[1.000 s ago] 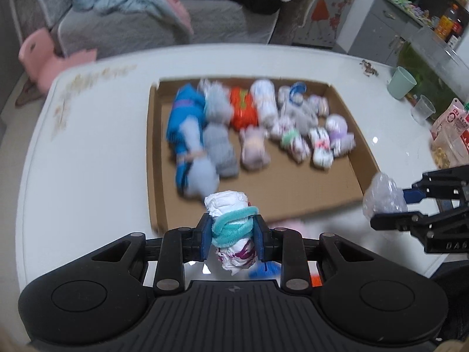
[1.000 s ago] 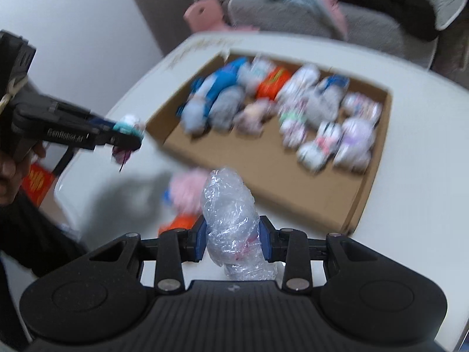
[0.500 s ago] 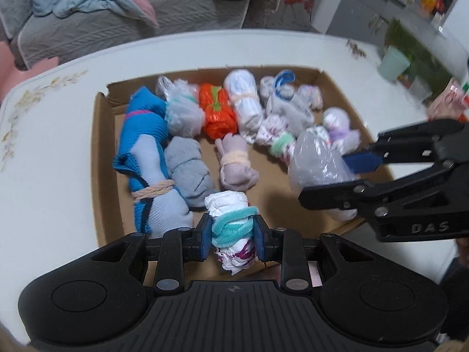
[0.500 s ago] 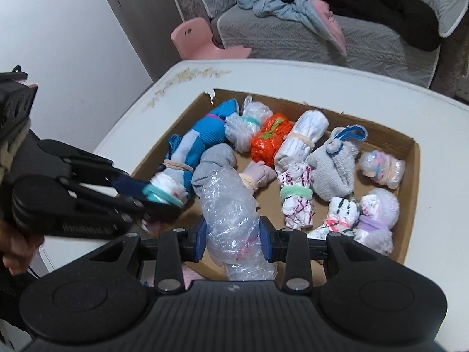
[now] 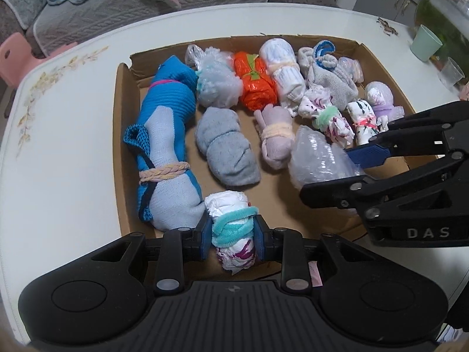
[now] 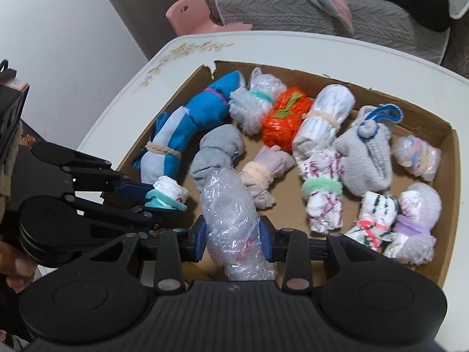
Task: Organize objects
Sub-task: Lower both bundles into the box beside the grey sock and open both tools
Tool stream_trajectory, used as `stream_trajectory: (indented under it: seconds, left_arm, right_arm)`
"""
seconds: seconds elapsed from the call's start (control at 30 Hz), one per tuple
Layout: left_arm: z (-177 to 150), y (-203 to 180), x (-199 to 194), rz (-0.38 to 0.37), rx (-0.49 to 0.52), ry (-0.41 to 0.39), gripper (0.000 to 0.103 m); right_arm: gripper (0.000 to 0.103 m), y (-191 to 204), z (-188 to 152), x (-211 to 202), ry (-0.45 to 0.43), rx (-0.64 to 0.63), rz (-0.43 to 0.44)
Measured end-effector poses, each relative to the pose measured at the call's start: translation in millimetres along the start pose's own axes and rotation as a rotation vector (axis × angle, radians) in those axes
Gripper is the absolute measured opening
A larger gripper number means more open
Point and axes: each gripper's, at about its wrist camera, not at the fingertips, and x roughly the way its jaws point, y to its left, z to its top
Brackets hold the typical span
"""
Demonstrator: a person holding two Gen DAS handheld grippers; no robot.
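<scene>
Left gripper (image 5: 233, 237) was black with blue pads, clamped on a white roll (image 5: 231, 228) with purple print and a teal band. Right gripper (image 6: 233, 240) was the same black and blue, gripping a clear plastic bundle (image 6: 231, 220) with pink marks inside. Beyond them the box (image 5: 118, 146) was brown cardboard. In it: a blue-and-grey sock (image 5: 167, 146) with a beige band, a grey roll (image 5: 225, 152), an orange bag (image 5: 258, 85) with a green tie. The table (image 5: 64, 117) was white with a faint floral print.
</scene>
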Motion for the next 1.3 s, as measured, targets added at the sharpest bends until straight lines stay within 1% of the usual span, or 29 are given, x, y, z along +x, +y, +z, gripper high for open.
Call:
stream_trajectory:
  seconds: [0.17,0.4,0.6,0.73,0.9,1.07,1.13,1.2,1.23,1.27,1.3]
  left_arm:
    - [0.1,2.4,-0.1,0.003,-0.01,0.007,0.038]
    - [-1.1,1.2,1.1,0.007,-0.003,0.007,0.037]
    - [-0.8,3.8,1.8,-0.003,-0.024,0.014,0.04]
    - [-1.9,4.2,1.7,-0.015,-0.037,0.02,0.045]
    - [-2.5,3.8,0.1,-0.019,-0.044,0.021,0.046]
    - [-3.5,3.2,-5.1,-0.025,-0.06,0.024,0.055]
    - [-3.9,4.6,-9.1,-0.023,-0.077,0.026,0.056]
    - [-4.6,5.5,-13.1,-0.036,-0.082,0.022,0.068]
    - [-4.9,5.3,-15.2,-0.041,-0.086,0.021,0.075]
    - [-5.8,3.8,-17.4,-0.038,-0.082,0.017,0.076]
    - [-6.1,1.6,-19.3,-0.038,-0.07,0.013,0.076]
  right_arm:
    - [0.033,2.5,0.3,5.9,0.021,-0.002,-0.001]
    - [0.036,2.3,-1.9,9.1,0.044,-0.003,-0.007]
    - [0.036,1.1,-4.5,8.9,0.052,0.001,-0.013]
    - [0.04,-1.8,-4.8,8.0,0.052,0.011,-0.014]
    - [0.041,-5.4,-3.7,6.9,0.051,0.036,-0.001]
    - [0.042,-6.2,-3.5,2.5,0.056,0.032,-0.002]
    - [0.044,-7.3,-2.9,-1.1,0.051,0.038,0.004]
    - [0.047,-12.4,-1.6,-1.8,0.048,0.08,0.042]
    - [0.052,-15.0,-1.4,-1.2,0.049,0.101,0.057]
    - [0.054,-16.0,-1.2,-0.3,0.048,0.116,0.072]
    - [0.054,-16.5,-1.4,0.4,0.049,0.129,0.09]
